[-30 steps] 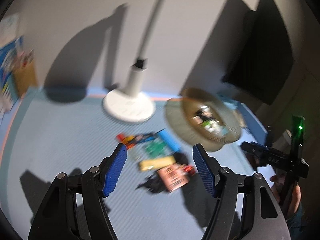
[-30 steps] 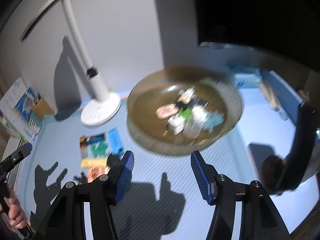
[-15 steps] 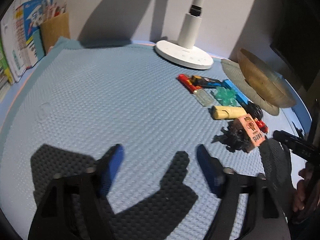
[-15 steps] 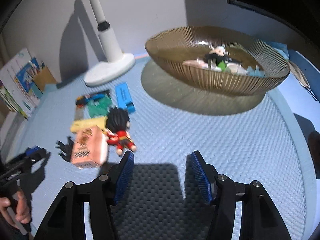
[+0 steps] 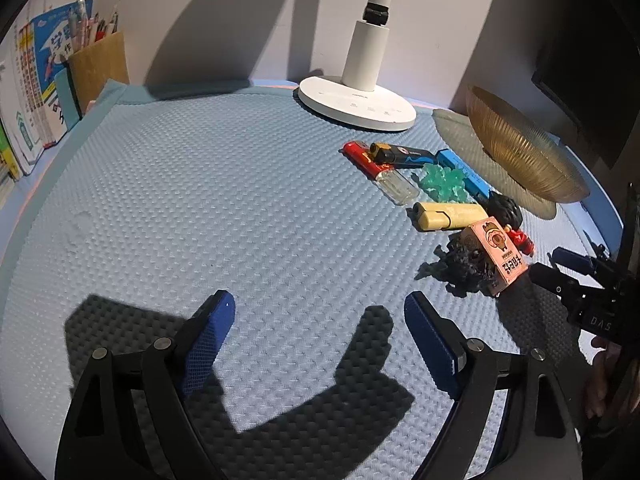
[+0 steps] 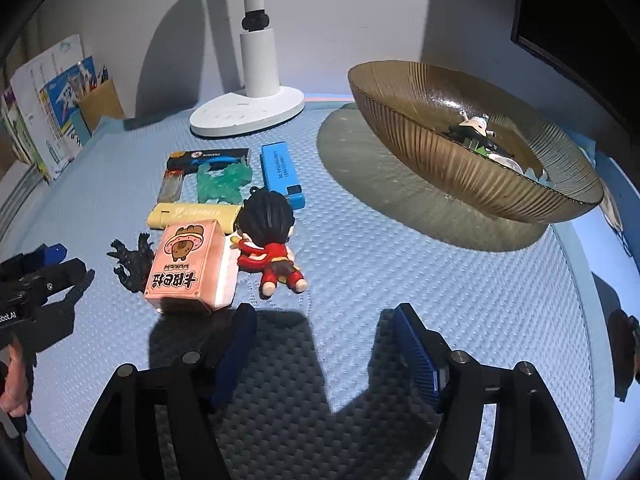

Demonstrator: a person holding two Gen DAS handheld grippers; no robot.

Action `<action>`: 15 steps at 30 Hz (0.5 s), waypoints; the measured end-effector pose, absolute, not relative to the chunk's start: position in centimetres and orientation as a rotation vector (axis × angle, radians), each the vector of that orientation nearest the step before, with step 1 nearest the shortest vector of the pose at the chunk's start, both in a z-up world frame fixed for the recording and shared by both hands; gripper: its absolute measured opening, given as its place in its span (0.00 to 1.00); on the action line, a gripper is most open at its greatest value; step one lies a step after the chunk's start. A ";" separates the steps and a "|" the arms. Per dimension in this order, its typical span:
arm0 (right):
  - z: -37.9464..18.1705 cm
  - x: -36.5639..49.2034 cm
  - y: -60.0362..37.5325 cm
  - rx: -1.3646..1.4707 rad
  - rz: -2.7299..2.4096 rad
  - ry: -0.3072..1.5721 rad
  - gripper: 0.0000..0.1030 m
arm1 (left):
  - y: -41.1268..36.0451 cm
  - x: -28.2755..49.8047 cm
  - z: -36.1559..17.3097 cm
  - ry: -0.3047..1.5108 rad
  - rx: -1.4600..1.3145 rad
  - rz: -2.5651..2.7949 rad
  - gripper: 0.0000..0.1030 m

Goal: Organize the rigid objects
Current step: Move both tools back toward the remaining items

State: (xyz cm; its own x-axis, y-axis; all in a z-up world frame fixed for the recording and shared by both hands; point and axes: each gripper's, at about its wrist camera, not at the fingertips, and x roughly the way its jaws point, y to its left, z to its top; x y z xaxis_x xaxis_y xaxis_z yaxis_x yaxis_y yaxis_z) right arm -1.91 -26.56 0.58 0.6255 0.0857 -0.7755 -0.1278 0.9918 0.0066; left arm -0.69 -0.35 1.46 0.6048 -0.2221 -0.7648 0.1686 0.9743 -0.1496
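A cluster of small objects lies on the blue mat: a pink carton [image 6: 190, 264] [image 5: 498, 258], a red-suited figurine [image 6: 272, 240], a black dinosaur toy [image 6: 132, 258], a yellow lighter [image 6: 192, 214], a blue box [image 6: 282, 174], a green crystal toy [image 6: 224, 182] and a red lighter [image 5: 366, 158]. A ribbed amber bowl [image 6: 432, 136] [image 5: 520, 152] holds several items. My right gripper [image 6: 324, 350] is open, low over the mat just in front of the carton and figurine. My left gripper [image 5: 320, 338] is open over bare mat, left of the cluster.
A white lamp base [image 6: 248, 114] [image 5: 356, 102] stands at the back. Books and a pen holder [image 5: 98, 66] line the far left wall. A dark monitor [image 6: 580, 20] hangs at the back right. Each gripper shows at the other view's edge.
Both grippers have dropped from high above the mat to low over it. The views have steadied and the right gripper has closed in on the carton and figurine.
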 end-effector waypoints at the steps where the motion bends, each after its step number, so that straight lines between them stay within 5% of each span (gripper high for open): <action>1: 0.6 -1.9 -26.6 -0.051 0.124 0.888 0.67 | -0.5 -0.7 1.5 0.894 -0.059 -0.227 0.84; 15: 2.3 -0.7 -28.7 0.187 0.230 0.927 0.68 | -2.4 -0.8 2.7 0.923 -0.016 -0.390 0.84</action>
